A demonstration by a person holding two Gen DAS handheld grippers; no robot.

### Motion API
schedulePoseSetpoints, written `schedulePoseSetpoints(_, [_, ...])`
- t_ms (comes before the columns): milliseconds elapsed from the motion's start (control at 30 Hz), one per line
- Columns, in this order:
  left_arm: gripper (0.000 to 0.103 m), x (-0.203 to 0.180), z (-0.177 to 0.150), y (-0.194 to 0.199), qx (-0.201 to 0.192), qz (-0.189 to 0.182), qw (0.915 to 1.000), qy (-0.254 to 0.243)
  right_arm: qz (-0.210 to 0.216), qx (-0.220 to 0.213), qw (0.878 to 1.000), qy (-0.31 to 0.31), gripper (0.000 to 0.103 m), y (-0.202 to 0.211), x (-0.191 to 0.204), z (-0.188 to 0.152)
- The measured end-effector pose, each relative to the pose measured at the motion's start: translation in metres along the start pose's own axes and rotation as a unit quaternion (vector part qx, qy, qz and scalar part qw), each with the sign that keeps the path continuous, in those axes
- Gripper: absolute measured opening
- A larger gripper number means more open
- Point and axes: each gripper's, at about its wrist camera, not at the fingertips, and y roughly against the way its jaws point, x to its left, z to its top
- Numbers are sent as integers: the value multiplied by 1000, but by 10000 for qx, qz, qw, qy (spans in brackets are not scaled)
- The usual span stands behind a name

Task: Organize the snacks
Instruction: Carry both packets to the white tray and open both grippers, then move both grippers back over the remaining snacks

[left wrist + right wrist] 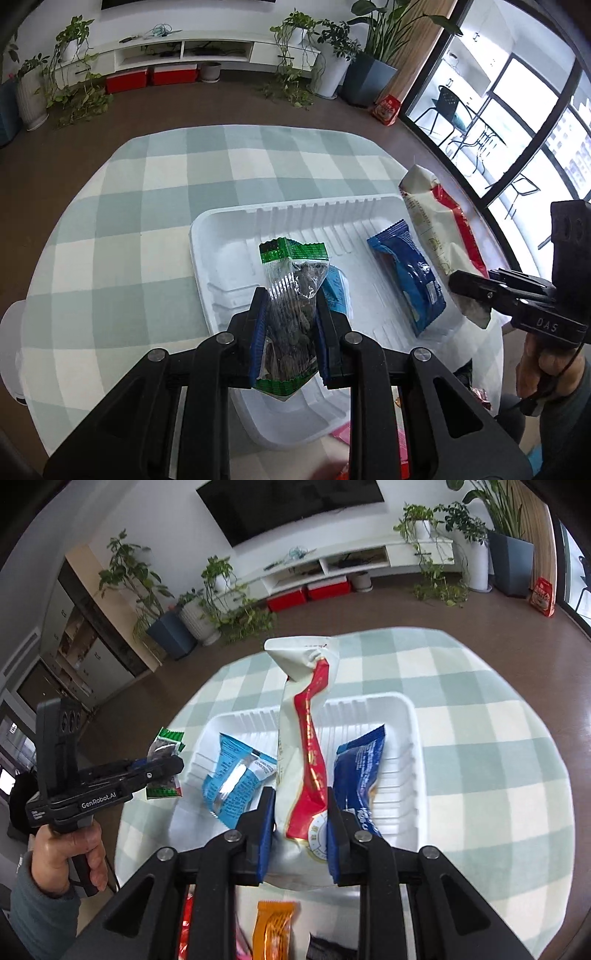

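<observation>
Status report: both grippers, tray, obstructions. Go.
Left gripper shut on green-edged clear packet. Right gripper shut on white-and-red bag. White plastic tray holds two blue packets. Nothing blocking.

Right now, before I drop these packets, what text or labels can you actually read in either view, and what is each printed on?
"DAS" on the body of the right tool, seen from the left wrist.
"GenRobot.AI" on the body of the left tool, seen from the right wrist.
Print on the white-and-red bag, light blue packet, dark blue packet, green-edged packet and red bag on the floor: too small or blurred to read.
</observation>
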Motion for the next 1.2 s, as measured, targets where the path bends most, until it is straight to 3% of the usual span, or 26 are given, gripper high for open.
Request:
schedulePoseSetpoints(367, [23, 5, -12, -42, 232, 132, 9996, -79, -277, 551, 9981, 58, 26, -62, 4, -3])
schedulePoseSetpoints(700, [26, 7, -17, -52, 346, 142, 9993, -56, -396, 687, 9967, 175, 27, -73, 5, -10])
schedulePoseSetpoints(800, [38, 5, -18, -48, 329, 213, 9992, -70, -362, 716, 9967, 155, 30, -73, 4, -9])
schedulePoseSetpoints(967, [69, 0, -16, -37, 138, 249, 9995, -137, -386, 661, 9970, 86, 35, -70, 3, -7])
schedulePoseSetpoints(1200, [93, -11, -20, -1, -268, 312, 9990, -179, -343, 125, 9993, 89, 54, -31, 6, 4])
